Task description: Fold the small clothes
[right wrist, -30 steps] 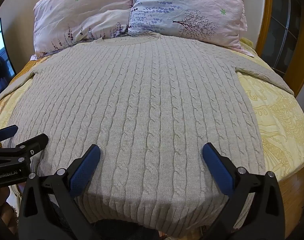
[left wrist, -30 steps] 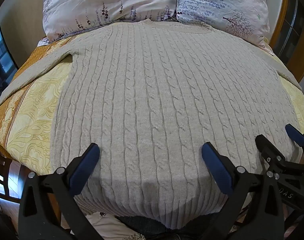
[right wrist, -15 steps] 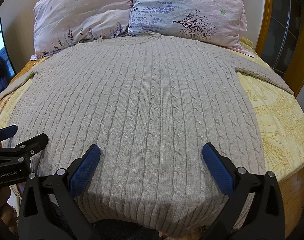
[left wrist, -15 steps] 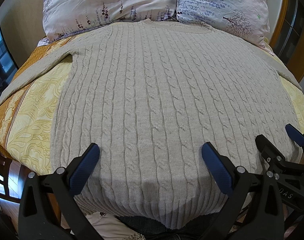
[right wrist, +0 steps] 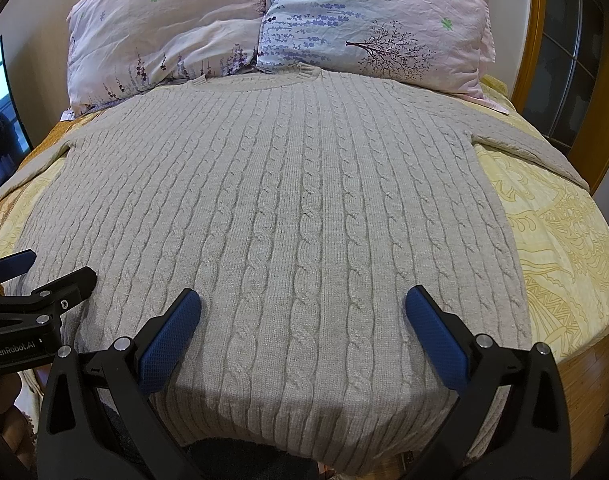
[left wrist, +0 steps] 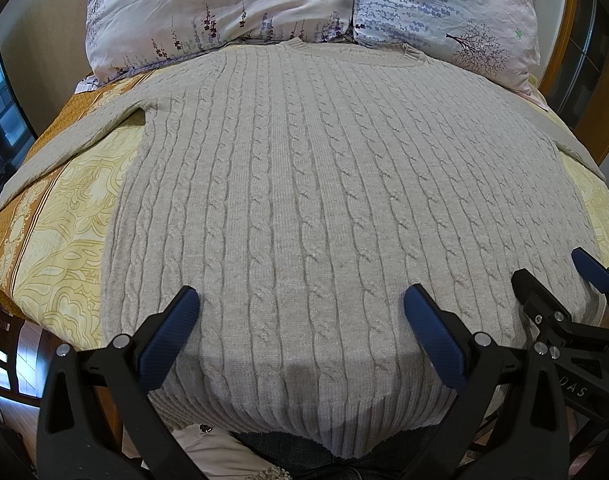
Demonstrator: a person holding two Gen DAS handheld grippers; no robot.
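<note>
A beige cable-knit sweater [left wrist: 304, 184] [right wrist: 296, 208] lies flat on the bed, collar toward the pillows, sleeves spread out to both sides. Its ribbed hem hangs over the near edge of the bed. My left gripper [left wrist: 302, 320] hovers open over the lower left part of the sweater, nothing between its blue pads. My right gripper [right wrist: 302, 320] hovers open over the lower right part, also holding nothing. Each gripper shows at the edge of the other's view: the right gripper [left wrist: 552, 280] and the left gripper [right wrist: 36, 276].
Two floral pillows [left wrist: 232, 12] [right wrist: 376, 24] lie at the head of the bed. A yellow patterned bedspread [left wrist: 64, 216] [right wrist: 560, 248] shows on both sides of the sweater. A wooden frame [right wrist: 532, 40] stands at the right, a window [left wrist: 0, 104] at the left.
</note>
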